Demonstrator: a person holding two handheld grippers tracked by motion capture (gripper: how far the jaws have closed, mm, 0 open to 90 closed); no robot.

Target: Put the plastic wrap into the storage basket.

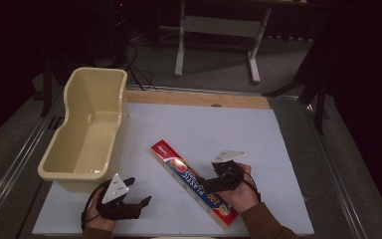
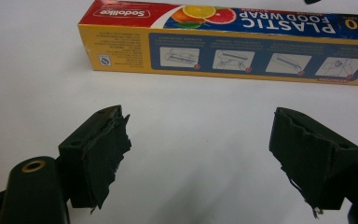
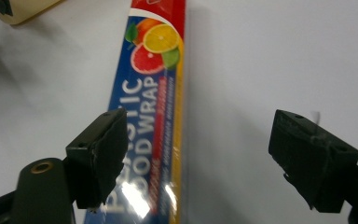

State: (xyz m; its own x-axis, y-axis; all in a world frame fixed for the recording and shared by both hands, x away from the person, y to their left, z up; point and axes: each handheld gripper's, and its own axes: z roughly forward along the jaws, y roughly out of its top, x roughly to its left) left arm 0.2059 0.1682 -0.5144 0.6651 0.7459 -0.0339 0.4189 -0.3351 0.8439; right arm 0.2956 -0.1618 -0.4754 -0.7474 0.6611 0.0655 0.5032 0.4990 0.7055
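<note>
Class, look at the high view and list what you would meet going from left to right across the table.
Cream plastic tub → left claw → plastic food wrap box → right claw, poised over the box's near end, so those last two overlap a little.

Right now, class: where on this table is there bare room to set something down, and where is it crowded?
Free: the white board between the tub and the box, and its far right side beyond the right gripper. The tub is empty too. Crowded: the near edge, where the left gripper, the box and the right gripper sit close together.
</note>
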